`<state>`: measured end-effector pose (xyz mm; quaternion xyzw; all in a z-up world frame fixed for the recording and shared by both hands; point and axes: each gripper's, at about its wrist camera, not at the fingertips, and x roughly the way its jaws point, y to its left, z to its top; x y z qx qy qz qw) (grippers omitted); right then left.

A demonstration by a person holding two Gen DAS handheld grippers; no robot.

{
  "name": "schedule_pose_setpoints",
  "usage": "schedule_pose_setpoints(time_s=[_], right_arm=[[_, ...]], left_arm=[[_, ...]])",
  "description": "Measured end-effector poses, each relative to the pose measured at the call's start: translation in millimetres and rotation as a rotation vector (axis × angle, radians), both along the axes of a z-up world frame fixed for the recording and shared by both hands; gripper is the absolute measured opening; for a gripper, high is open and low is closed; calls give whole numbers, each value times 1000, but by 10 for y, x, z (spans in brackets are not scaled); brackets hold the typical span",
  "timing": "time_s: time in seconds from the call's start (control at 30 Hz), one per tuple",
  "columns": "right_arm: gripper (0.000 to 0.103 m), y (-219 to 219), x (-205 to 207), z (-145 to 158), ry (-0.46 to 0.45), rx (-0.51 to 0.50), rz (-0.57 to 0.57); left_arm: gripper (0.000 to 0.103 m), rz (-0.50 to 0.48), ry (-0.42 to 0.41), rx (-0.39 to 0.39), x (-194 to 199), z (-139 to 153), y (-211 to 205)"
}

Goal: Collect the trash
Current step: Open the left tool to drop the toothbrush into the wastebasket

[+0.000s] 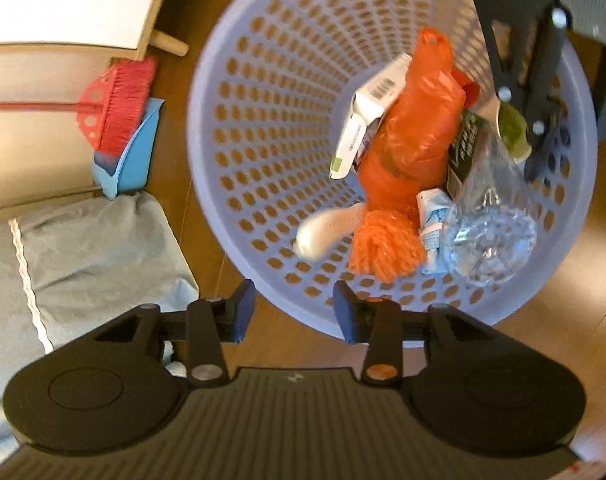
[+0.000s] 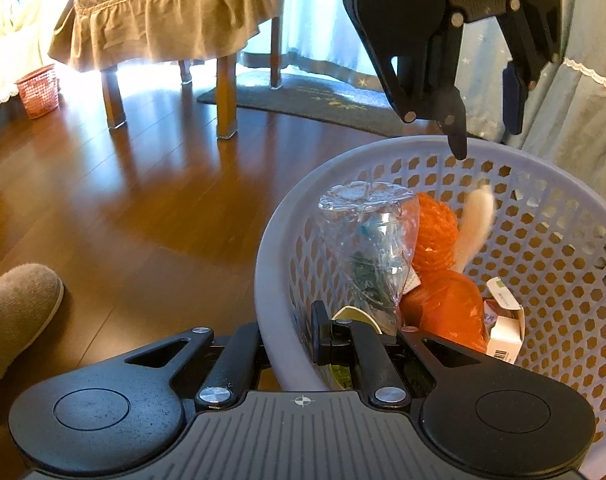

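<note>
White tube (image 1: 327, 232) mid-basket (image 1: 207, 128), below released left tongs (image 1: 294, 312); right tongs (image 2: 299, 334) clenched.

- White object (image 1: 327, 232) in basket (image 1: 263, 128): motion-blurred, identity unclear.
- Slipper (image 2: 15, 304): cut off at left edge.
- Green scrap (image 2: 353, 316): mostly hidden behind right gripper (image 2: 323, 332).
</note>
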<state>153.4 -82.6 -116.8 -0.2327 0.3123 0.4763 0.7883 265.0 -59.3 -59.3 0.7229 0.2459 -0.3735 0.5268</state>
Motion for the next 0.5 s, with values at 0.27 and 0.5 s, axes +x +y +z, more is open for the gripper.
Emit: schedule_pose_setpoints(time_s=[0.27,0.5], right_arm=[[1,-87,44,12,-25,23,-22],[0,-221,198,12,-40,50,13]], left_arm=[[38,173,11,-185,79,231,279],[38,368,40,-281,200,211,684]])
